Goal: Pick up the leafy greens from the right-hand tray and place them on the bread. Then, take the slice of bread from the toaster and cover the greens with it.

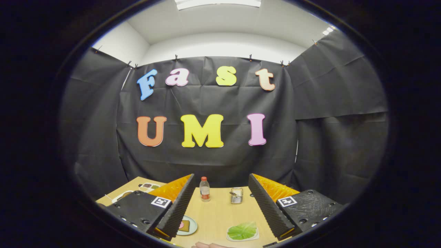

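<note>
My gripper (220, 206) stands open above the wooden table (220, 210), with nothing between its fingers. Below the gap, close to the right finger, a green leaf (242, 230) lies on a small white tray (255, 237). A slice of bread (184, 225) rests on a round plate (191, 228) by the left finger, partly hidden behind it. A small metal toaster rack (236, 195) stands at the far side of the table, beyond the fingers; I cannot tell whether bread is in it.
A clear bottle with a red cap (204, 189) stands at the back of the table, left of the toaster. A divided tray of foods (148, 187) and a white dish (121, 196) sit far left. A hand (210, 245) shows at the near edge.
</note>
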Demonstrator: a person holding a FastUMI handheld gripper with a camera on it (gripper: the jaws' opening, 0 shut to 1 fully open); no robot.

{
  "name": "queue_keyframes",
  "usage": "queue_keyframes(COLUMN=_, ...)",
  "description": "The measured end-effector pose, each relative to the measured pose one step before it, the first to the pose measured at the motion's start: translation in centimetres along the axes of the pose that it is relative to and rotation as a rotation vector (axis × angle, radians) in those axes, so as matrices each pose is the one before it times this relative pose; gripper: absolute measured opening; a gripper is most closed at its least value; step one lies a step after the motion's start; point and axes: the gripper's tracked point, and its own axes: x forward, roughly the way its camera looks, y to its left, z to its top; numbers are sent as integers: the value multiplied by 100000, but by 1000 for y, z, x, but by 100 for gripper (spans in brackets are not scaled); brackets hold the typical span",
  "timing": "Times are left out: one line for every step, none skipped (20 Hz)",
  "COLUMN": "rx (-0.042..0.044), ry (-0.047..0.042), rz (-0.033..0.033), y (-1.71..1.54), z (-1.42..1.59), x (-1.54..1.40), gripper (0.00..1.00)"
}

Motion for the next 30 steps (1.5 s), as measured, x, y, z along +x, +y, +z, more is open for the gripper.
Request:
queue_keyframes(rx=-297, ry=626, rz=730, y=-552, z=-167, x=241, gripper=96)
queue_keyframes(rx=-151, ry=352, rz=324, y=-707, z=-213, x=167, gripper=96)
queue_keyframes(rx=-79, ry=150, rz=236, y=-775, z=-90, x=233, gripper=96)
queue_keyframes(rx=72, ry=74, rz=431, y=-748, z=-114, x=257, gripper=96)
queue_keyframes(rx=58, ry=250, rz=408, y=-646, z=-181, x=246, gripper=96)
queue_keyframes(rx=187, ry=347, rz=506, y=-630, z=-156, x=312, gripper=96)
queue_keyframes(rx=192, ry=431, rz=408, y=-654, z=-258, x=278, gripper=96)
queue_keyframes(rx=325, ry=536, rz=412, y=-692, z=-277, x=246, gripper=96)
queue_keyframes(rx=364, ry=691, rz=772, y=-620, z=-294, x=259, gripper=96)
queue_keyframes(rx=205, ry=832, rz=732, y=-591, z=-446, x=316, gripper=96)
queue_keyframes(rx=195, ry=514, rz=740, y=-705, z=-384, x=265, gripper=96)
queue_keyframes(rx=140, ry=500, rz=563, y=-768, z=-369, x=344, gripper=96)
queue_keyframes(rx=-81, ry=571, rz=343, y=-842, z=-609, x=438, gripper=96)
queue_keyframes(rx=-94, ry=750, rz=125, y=-907, z=-613, x=632, gripper=96)
queue_keyframes(rx=-311, ry=1356, rz=146, y=-895, z=-914, x=736, gripper=96)
queue_keyframes(rx=-409, ry=1830, rz=636, y=-785, z=-1371, x=806, gripper=96)
queue_keyframes(rx=-559, ry=1830, rz=622, y=-719, z=-1263, x=881, gripper=96)
queue_keyframes(rx=-1209, ry=3361, rz=171, y=-934, z=-1911, x=1239, gripper=96)
queue_keyframes(rx=-807, ry=3838, rz=240, y=-885, z=-2144, x=1350, gripper=96)
queue_keyframes(rx=-218, ry=4711, rz=215, y=-859, z=-2146, x=1294, gripper=96)
queue_keyframes(rx=137, ry=5319, rz=741, y=-585, z=-2077, x=1391, gripper=96)
queue_keyframes(rx=477, ry=5153, rz=793, y=-374, z=-2311, x=1465, gripper=96)
queue_keyframes(rx=329, ry=4781, rz=899, y=-385, z=-1944, x=1556, gripper=97)
queue_keyframes(rx=461, ry=4784, rz=1544, y=-37, z=-1632, x=1433, gripper=97)
queue_keyframes(rx=-234, ry=5208, rz=2167, y=147, z=-1800, x=1491, gripper=96)
queue_keyframes(rx=-466, ry=3801, rz=925, y=-81, z=-1291, x=1435, gripper=94)
queue_keyframes(rx=-560, ry=3597, rz=346, y=-255, z=-1029, x=1403, gripper=94)
queue_keyframes(rx=-54, ry=3003, rz=671, y=-94, z=-676, x=1419, gripper=94)
queue_keyframes(rx=612, ry=3422, rz=-141, y=-214, z=-863, x=1251, gripper=94)
queue_keyframes(rx=1294, ry=4179, rz=-842, y=-280, z=-1302, x=1110, gripper=94)
